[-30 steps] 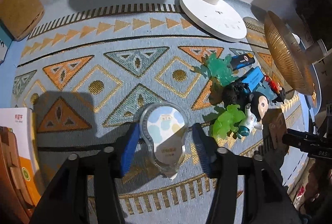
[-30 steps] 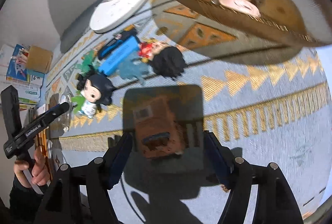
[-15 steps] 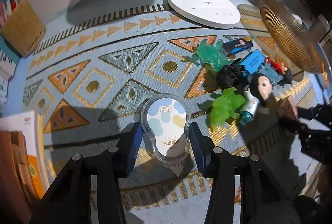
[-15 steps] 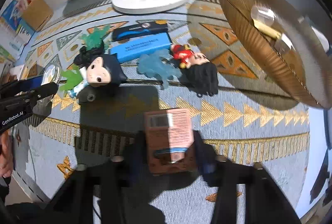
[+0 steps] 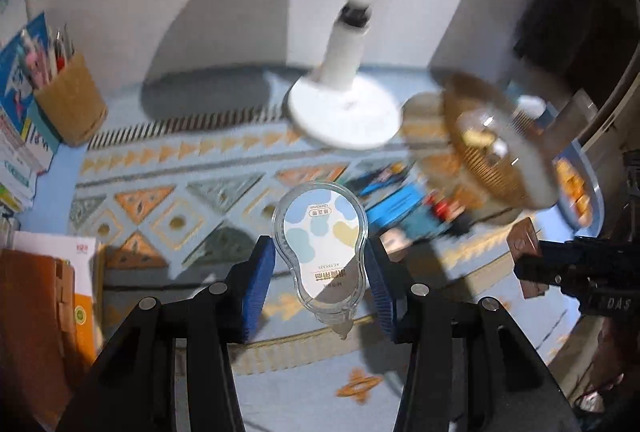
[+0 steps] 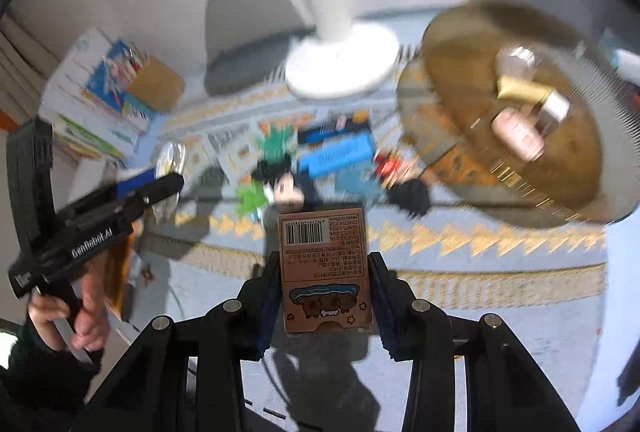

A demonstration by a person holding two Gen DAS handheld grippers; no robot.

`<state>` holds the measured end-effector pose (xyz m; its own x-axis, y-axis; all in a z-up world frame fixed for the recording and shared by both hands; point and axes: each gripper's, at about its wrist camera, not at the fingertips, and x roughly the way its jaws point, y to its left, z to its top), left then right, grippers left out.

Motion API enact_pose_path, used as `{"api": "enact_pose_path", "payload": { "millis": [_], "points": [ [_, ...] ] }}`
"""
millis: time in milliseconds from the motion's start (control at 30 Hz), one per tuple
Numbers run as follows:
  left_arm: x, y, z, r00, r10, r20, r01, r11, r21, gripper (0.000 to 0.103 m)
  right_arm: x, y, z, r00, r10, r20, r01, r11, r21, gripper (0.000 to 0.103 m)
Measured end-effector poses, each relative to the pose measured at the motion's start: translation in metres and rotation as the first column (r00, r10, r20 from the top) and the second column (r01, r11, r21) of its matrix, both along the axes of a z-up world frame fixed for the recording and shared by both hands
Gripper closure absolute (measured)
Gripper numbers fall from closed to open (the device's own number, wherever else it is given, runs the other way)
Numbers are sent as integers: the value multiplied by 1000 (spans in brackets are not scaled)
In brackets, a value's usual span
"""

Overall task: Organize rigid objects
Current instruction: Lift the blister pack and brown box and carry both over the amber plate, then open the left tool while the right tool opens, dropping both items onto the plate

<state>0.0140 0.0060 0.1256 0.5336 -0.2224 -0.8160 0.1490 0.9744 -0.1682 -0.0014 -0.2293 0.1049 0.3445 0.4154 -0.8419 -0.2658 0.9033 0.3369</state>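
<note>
Already both hands carry something: the left gripper (image 5: pixel 320 272) is clamped on a clear correction-tape dispenser (image 5: pixel 322 244), and the right gripper (image 6: pixel 325 296) is clenched around a brown card box (image 6: pixel 325 268), both lifted off the patterned rug (image 6: pixel 500 272). Beside them, the golden basket (image 6: pixel 460 43) holds a few small items. Between the basket and the white lamp base (image 6: pixel 344 65), figurines and a blue box (image 6: pixel 340 153) lie unsorted, so most work seems left.
</note>
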Motion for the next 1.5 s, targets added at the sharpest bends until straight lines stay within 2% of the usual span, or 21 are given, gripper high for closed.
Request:
{"api": "enact_pose_path", "payload": {
  "millis": [300,400,500,600,667,767,833,900,1067,1233,1333,1367,1400,1433,1500],
  "points": [
    [9,-74,62,984,-88,152,98,994,-54,60,24,-90,74,979,-151,137,149,988,26,63],
    [17,-107,78,974,-123,191,140,987,-76,60,28,-121,92,964,-187,188,192,981,-9,63],
    [26,-138,84,968,-147,205,165,983,-76,60,33,-144,102,953,-203,223,228,970,-91,63],
    [36,-172,78,966,-176,189,192,979,-70,60,41,-165,97,952,-207,225,244,958,-150,63],
    [40,-189,71,967,-192,171,206,976,-73,60,49,-177,85,957,-214,194,249,952,-179,63],
    [51,-215,39,970,-227,92,234,969,-78,60,61,-188,64,970,-208,126,230,954,-191,63],
    [60,-227,11,976,-218,17,218,974,-63,60,70,-190,50,979,-187,75,199,959,-202,63],
    [62,-236,-5,977,-213,-20,211,975,-73,60,74,-188,38,984,-173,41,178,961,-212,63],
    [60,-250,-16,973,-222,-56,217,973,-80,60,82,-186,18,991,-133,-23,123,962,-245,63],
    [64,-268,-29,961,-261,-92,258,965,-40,60,90,-183,2,990,-114,-79,84,947,-309,62],
    [66,-273,-36,955,-270,-119,267,963,-44,58,94,-184,-4,987,-117,-110,77,947,-313,62],
    [67,-273,-38,955,-269,-127,265,963,-48,52,95,-186,-4,985,-128,-113,86,945,-317,57],
    [68,-273,-39,957,-255,-138,252,967,-45,33,96,-188,-3,984,-136,-111,94,942,-323,45],
    [67,-269,-38,962,-239,-127,236,971,-45,22,95,-190,0,983,-150,-101,109,937,-331,39],
    [66,-259,-32,975,-201,-99,198,979,-41,21,92,-198,9,983,-175,-62,147,937,-317,36]
  ]
}}
